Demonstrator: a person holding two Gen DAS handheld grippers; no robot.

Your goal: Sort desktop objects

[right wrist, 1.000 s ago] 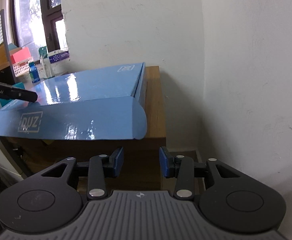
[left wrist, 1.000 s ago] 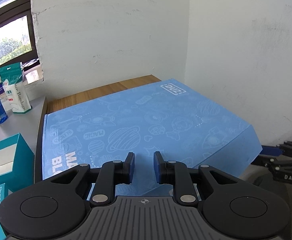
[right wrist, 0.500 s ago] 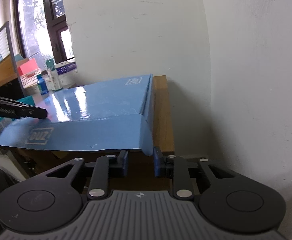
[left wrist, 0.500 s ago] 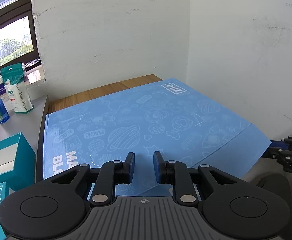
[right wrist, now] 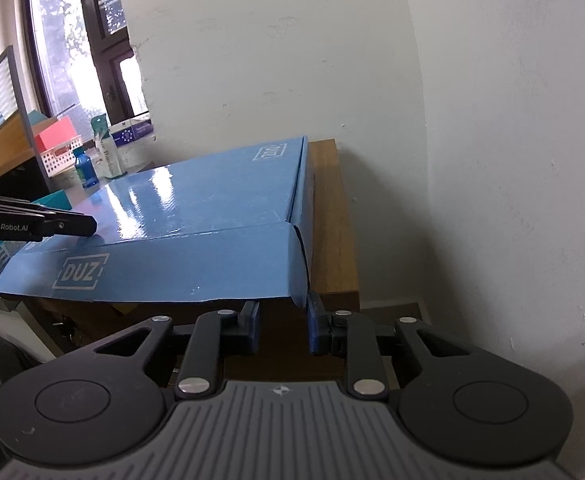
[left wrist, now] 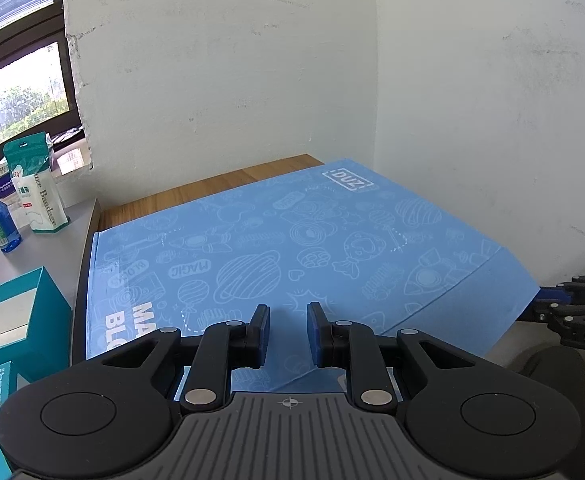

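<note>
I see a light blue box (left wrist: 292,248) printed with pale line drawings of planets, rockets and candies, plus white "DUZ" marks. It sits on a brown wooden desk (left wrist: 212,188). My grippers are black with blue pads (left wrist: 261,334). To the left stand teal boxes (left wrist: 24,320), a blue bottle (left wrist: 0,224) and a green-and-white pouch (left wrist: 36,188). The walls are white.

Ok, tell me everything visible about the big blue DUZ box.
The blue box is large, flat, glossy cardboard, printed with pale space doodles and DUZ logos. It lies closed on a wooden desk in the wall corner. Its front flap overhangs the desk edge. The right hand-held gripper sits at the flap's corner; the left hand-held gripper hovers at its near edge.
</note>
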